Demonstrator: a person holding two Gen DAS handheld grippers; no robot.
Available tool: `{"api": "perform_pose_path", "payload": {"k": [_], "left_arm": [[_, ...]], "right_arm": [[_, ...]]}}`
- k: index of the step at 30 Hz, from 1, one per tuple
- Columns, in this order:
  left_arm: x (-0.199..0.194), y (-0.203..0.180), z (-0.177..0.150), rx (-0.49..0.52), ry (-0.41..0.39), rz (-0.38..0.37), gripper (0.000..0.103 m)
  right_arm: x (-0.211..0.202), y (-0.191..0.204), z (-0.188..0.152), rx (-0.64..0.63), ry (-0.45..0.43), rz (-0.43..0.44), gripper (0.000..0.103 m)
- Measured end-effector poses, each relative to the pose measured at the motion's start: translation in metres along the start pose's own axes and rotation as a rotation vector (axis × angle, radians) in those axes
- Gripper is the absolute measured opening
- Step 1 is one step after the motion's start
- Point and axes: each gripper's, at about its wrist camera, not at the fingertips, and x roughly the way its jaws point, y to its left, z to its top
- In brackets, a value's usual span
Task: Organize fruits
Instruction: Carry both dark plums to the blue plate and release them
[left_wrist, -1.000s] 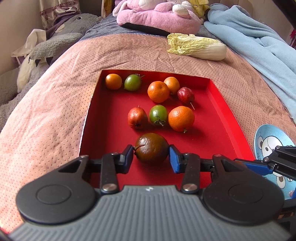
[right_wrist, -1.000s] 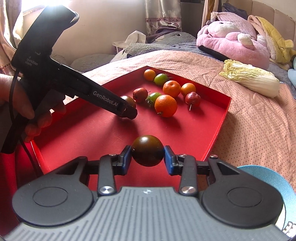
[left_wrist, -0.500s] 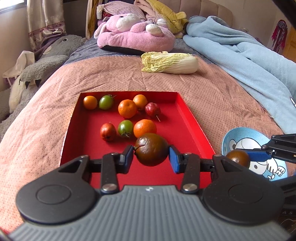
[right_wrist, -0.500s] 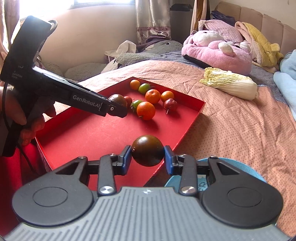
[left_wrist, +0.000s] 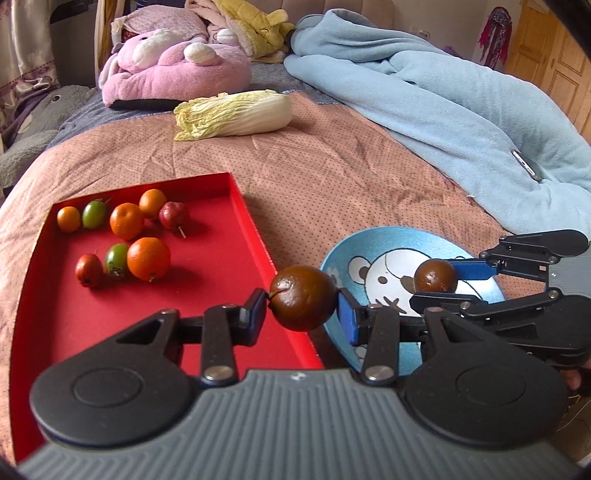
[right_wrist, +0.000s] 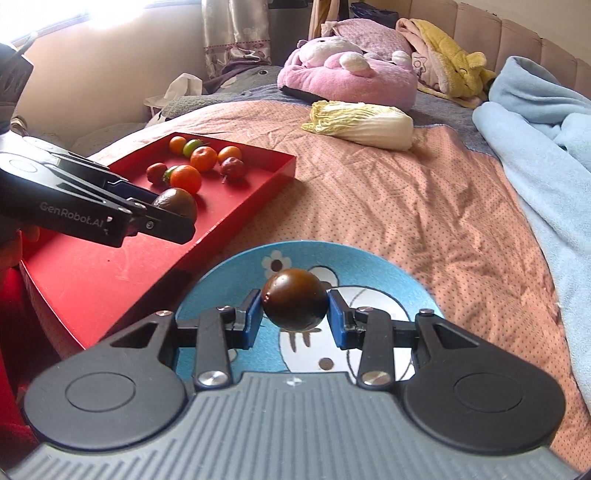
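left wrist view: the red tray (left_wrist: 255, 221) holds small orange, green and red fruits; the blue bear plate (left_wrist: 480, 251) lies beside it on a pink dotted bedspread (left_wrist: 351, 166). each gripper, left (left_wrist: 302, 308) and right (right_wrist: 294, 312), is clamped on a dark brown fruit (left_wrist: 302, 297); the right one's fruit (right_wrist: 294, 304) hangs over the plate.

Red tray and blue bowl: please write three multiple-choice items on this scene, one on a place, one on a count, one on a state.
1. Where is the right hand-held gripper's dark brown fruit?
A. over the blue bowl
B. beside the napa cabbage
C. lying in the red tray

2. How many orange fruits lie in the tray?
A. two
B. four
C. six

3. The left hand-held gripper is:
A. wide open
B. shut on a dark brown fruit
C. out of view

Answers: 1 A, the bowl lies under it; 2 B, four show; 3 B, both pads press it.
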Motion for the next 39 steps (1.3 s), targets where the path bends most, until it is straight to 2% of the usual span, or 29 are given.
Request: {"api": "perform_pose_path", "payload": {"k": [5, 11, 22, 36, 37, 39], "left_arm": [[0.015, -0.03, -0.002, 0.054, 0.024, -0.046, 0.045], [0.029, -0.049, -0.007, 0.114, 0.043, -0.053, 0.045], [0.048, -0.052, -0.016, 0.127, 0.078, -0.025, 0.045], [0.051, -0.056, -0.022, 0.14, 0.094, -0.051, 0.046], [0.051, -0.055, -0.022, 0.137, 0.095, -0.053, 0.046], [0.048, -0.056, -0.022, 0.129, 0.091, -0.053, 0.047]], "right_arm": [[0.003, -0.013, -0.013, -0.004, 0.014, -0.046, 0.043], [0.012, -0.026, -0.02, 0.019, 0.037, -0.081, 0.043], [0.023, -0.036, -0.024, 0.057, 0.036, -0.097, 0.043], [0.027, -0.038, -0.027, 0.072, 0.025, -0.092, 0.045], [0.026, -0.037, -0.027, 0.069, 0.021, -0.091, 0.047], [0.02, -0.036, -0.026, 0.064, 0.001, -0.083, 0.067]]}}
